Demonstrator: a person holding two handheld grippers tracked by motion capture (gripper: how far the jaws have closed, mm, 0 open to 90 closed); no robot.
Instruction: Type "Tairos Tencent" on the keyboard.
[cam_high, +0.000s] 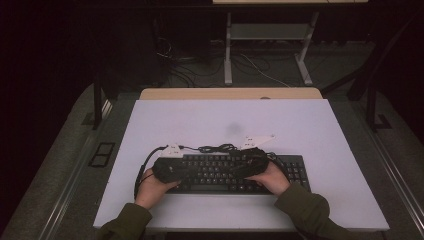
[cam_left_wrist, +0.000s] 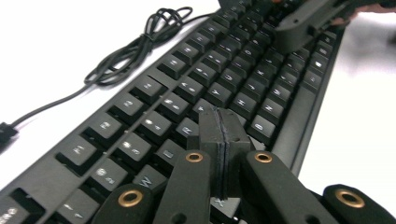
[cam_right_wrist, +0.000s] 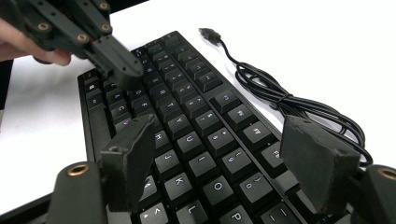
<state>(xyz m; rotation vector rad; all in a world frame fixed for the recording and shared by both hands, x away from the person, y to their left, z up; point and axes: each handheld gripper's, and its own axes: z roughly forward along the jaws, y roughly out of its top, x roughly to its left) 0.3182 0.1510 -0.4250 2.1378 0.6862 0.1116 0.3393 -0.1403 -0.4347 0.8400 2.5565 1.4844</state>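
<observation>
So the keyboard (cam_high: 230, 172) is sitting flat on the near half of the white table (cam_high: 210, 120), long side running left to right, close to the front edge. It's black with lit legends on the keys. Its cable (cam_high: 217, 148) lies bundled in a loose coil on the table just behind the back edge, with the USB plug (cam_right_wrist: 208, 33) lying free on the white surface.

My left gripper (cam_high: 192, 171) is over the left part of the keyboard — jaws pressed flat together, nothing between them, tip pointing down at the letter keys around the left-middle rows. From the left gripper view I can't tell if the tip is actually touching a key or just above it.

My right gripper (cam_high: 239, 169) is over the right-middle of the keyboard — jaws spread wide apart, hanging above the keys with only keys showing between them, pinching nothing. In the right gripper view the left gripper (cam_right_wrist: 122, 70) shows farther off, closed tip low over the keys.

Both hands sit at the front edge of the keyboard, green sleeves behind them.
</observation>
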